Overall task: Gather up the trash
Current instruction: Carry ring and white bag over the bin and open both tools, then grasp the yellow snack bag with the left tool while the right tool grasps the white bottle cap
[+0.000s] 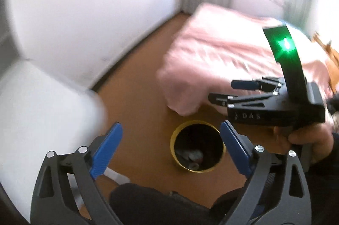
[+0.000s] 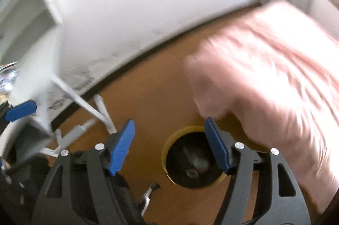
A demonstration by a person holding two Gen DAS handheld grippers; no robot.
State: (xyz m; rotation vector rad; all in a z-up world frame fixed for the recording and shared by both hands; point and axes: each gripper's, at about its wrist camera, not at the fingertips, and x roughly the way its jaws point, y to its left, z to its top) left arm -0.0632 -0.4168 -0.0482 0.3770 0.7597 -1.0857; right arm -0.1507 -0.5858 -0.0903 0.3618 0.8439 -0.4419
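A round bin with a yellow rim (image 1: 177, 136) stands on the wooden floor below both grippers, with crumpled pale trash (image 1: 190, 158) inside. It also shows in the right wrist view (image 2: 169, 144), with trash (image 2: 196, 163) at its bottom. My left gripper (image 1: 170, 148) is open and empty above the bin. My right gripper (image 2: 169, 144) is open and empty above the bin too; in the left wrist view it (image 1: 222, 90) appears at the right, held sideways by a hand.
A bed with a pink cover (image 1: 222, 51) stands right of the bin, also in the right wrist view (image 2: 264, 68). A white wall (image 1: 95, 2) and white furniture (image 1: 38, 108) are at the left. White furniture legs (image 2: 89, 110) stand on the floor.
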